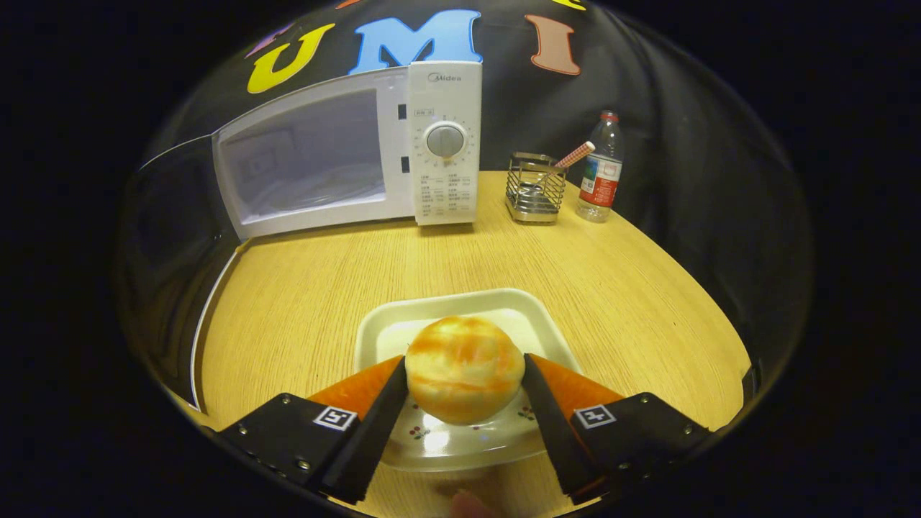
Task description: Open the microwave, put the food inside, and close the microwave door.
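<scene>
A round orange-and-cream bun (464, 378) rests on a white square plate (460, 298) near the table's front edge. My gripper (465, 360) is shut on the bun, one finger pressing on each side. I cannot tell whether the bun touches the plate or hangs just above it. Beyond the plate, at the back of the table, stands a white microwave (442, 144). Its dark door (176, 244) is swung wide open to the left. The cavity (309, 162) is exposed, with a glass turntable inside.
The wooden table (324, 273) has bare surface between the plate and the microwave. To the right of the microwave stand a wire holder (534, 188) with a checked-handled utensil and a plastic water bottle (601, 169).
</scene>
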{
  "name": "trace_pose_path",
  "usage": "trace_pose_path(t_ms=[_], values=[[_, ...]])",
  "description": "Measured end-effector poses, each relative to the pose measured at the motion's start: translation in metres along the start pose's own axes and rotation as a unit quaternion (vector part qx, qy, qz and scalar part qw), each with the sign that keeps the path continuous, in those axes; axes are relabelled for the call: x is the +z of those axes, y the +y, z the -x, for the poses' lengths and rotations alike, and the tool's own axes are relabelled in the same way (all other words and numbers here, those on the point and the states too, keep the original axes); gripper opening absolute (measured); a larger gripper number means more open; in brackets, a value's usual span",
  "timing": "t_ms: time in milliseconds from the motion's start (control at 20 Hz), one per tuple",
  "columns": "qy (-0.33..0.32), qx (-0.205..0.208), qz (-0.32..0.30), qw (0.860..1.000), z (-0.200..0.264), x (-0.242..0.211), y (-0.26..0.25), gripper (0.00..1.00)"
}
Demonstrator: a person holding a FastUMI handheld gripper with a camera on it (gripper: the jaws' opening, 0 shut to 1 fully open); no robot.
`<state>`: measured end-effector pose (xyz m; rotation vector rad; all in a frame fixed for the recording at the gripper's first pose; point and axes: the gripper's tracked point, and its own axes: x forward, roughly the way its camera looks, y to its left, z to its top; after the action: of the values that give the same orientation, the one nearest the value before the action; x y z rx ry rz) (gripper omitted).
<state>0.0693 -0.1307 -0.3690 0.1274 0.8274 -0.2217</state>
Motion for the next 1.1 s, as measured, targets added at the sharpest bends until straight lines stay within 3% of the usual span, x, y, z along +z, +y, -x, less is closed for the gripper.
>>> trace_pose_path(t_ms=[200,700,1100], values=[[-0.027,0.027,-0.01,0.999,0.007,0.0,0.015,0.75],[-0.154,0.15,-0.008,0.977,0.063,0.05,0.108,0.74],[-0.157,0.23,-0.074,0.957,0.058,0.089,0.186,0.74]])
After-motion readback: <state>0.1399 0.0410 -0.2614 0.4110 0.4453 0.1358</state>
